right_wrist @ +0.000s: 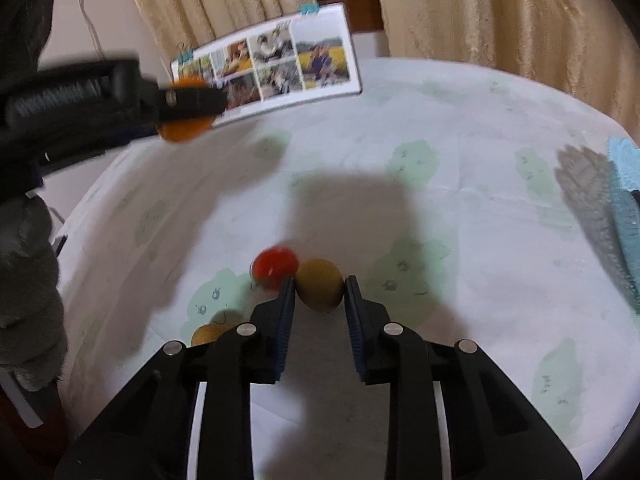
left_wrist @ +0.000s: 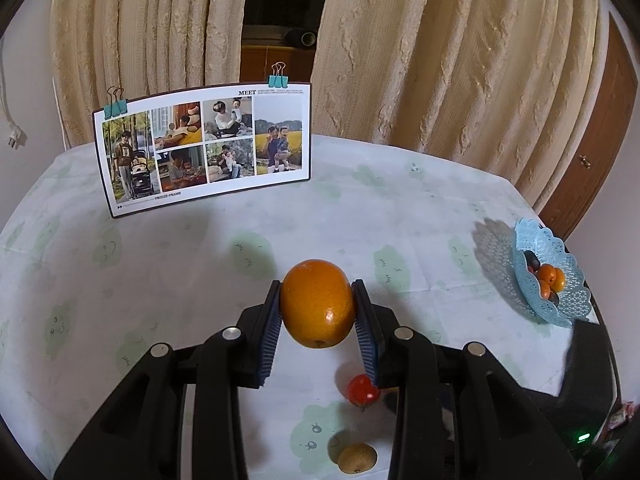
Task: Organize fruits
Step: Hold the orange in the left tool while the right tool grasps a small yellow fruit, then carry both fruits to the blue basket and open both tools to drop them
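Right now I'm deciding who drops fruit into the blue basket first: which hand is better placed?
Left. The left gripper already clamps the orange clear of the table, with the blue basket in its view. The right gripper only straddles the brownish fruit lying on the table.

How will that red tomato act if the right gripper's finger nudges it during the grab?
The red tomato is round and sits free on the flat tablecloth, so it will probably roll. Its skin looks smooth and glossy, likely slippery against the pads. It lies right beside the brown fruit between the right gripper fingers, so contact seems likely.
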`<state>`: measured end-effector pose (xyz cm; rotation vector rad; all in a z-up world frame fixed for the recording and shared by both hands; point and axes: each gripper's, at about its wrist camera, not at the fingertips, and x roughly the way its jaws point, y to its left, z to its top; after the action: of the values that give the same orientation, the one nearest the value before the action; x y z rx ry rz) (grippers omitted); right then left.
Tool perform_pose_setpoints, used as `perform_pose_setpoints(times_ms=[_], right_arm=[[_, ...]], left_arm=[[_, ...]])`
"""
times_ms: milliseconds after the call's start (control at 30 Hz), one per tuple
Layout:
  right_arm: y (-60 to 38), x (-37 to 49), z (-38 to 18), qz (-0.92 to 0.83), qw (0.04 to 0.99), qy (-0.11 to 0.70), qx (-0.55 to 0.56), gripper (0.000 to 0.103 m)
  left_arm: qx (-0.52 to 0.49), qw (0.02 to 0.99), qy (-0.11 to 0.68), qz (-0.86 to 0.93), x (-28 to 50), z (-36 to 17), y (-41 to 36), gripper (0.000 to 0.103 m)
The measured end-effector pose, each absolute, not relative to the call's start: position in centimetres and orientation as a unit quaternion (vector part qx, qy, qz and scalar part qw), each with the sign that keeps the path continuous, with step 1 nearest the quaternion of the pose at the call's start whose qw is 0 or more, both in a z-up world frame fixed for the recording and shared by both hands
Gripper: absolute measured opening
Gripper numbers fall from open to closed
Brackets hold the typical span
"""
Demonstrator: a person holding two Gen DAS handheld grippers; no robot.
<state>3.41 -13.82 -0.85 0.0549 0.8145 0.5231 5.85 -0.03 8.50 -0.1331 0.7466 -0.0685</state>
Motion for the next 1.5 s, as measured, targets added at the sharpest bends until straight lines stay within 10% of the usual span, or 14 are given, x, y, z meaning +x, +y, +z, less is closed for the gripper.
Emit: perform_pose_setpoints(times_ms=[1233,1500], right_arm=[[-40.0,0.7,2.3,-0.074,0.942,0.28,0.167,0.026],[-42.7,-0.7,2.1,-0.118,0.94,0.249,0.203,0.05]], left_arm=[[-0.028,0.926,0.374,-0.048,5.8,8.0,-3.7,0.035],[-0.015,0.925,0.374,-0.059,5.8,8.3,-5.7,0.035]])
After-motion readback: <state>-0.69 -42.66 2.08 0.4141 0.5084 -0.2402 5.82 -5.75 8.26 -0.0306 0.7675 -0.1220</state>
